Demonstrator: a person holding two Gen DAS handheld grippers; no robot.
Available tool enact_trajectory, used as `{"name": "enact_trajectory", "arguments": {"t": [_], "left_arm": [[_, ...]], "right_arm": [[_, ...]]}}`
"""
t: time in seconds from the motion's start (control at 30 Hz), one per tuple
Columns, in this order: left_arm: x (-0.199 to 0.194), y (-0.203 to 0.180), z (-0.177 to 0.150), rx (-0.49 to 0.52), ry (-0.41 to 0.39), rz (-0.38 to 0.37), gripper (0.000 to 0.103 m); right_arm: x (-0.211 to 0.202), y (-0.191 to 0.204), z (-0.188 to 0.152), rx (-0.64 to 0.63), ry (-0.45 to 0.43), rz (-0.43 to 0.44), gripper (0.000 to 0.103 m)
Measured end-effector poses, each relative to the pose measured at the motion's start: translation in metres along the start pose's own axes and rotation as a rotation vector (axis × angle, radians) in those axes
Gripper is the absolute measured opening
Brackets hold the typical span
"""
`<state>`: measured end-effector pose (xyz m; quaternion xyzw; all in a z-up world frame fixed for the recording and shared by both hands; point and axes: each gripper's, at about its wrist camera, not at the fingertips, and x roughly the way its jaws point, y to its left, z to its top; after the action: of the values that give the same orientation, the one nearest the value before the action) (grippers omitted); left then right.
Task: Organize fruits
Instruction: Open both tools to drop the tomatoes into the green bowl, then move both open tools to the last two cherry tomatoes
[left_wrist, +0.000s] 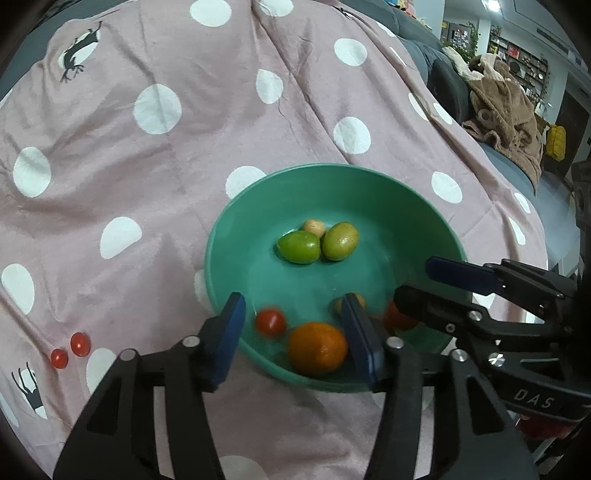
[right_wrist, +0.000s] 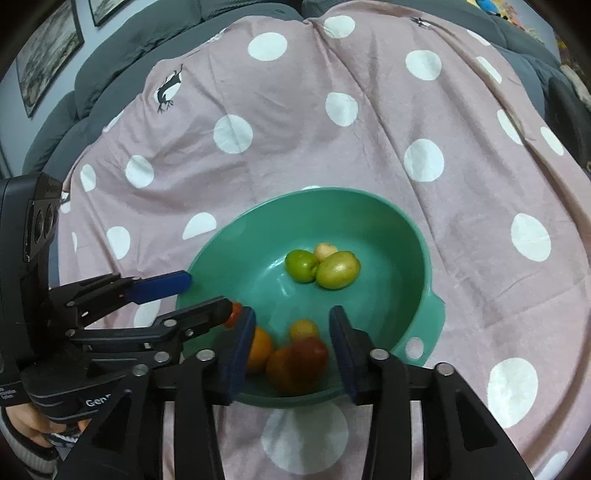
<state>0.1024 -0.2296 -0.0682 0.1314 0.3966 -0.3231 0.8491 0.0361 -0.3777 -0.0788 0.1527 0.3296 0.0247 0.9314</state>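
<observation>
- Two grippers hang over the green bowl's (left_wrist: 221, 236) near rim, left gripper (left_wrist: 295, 332) and right gripper (right_wrist: 291, 343) both with jaws parted, pads pressing nothing.
- "DAS" is printed on the right gripper's body; "Gen" shows on the left's.
- Inside the bowl: an orange (left_wrist: 317, 349), a cherry tomato (left_wrist: 270, 322), two green fruits (left_wrist: 298, 246).
- Two cherry tomatoes (left_wrist: 70, 349) lie outside, on the pink polka-dot cloth (left_wrist: 184, 166).

The bowl (left_wrist: 221, 236) sits on the blanket (left_wrist: 147, 184), holding fruit. Two small tomatoes (left_wrist: 70, 350) lie on the blanket, left of it.
</observation>
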Motion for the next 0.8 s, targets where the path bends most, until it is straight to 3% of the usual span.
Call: {"name": "enact_trajectory", "arguments": {"t": [0.23, 0.6, 0.8], "left_arm": [[-0.03, 0.031, -0.028, -0.09, -0.025, 0.041, 0.074], [-0.079, 0.124, -0.136, -0.38, 0.062, 0.17, 0.074], [-0.108, 0.155, -0.185, -0.51, 0.05, 0.157, 0.072]], "right_arm": [[-0.016, 0.011, -0.003, -0.004, -0.035, 0.052, 0.045], [-0.005, 0.073, -0.035, -0.121, 0.08, 0.174, 0.045], [0.013, 0.112, -0.053, -0.187, 0.174, 0.224, 0.045]]}}
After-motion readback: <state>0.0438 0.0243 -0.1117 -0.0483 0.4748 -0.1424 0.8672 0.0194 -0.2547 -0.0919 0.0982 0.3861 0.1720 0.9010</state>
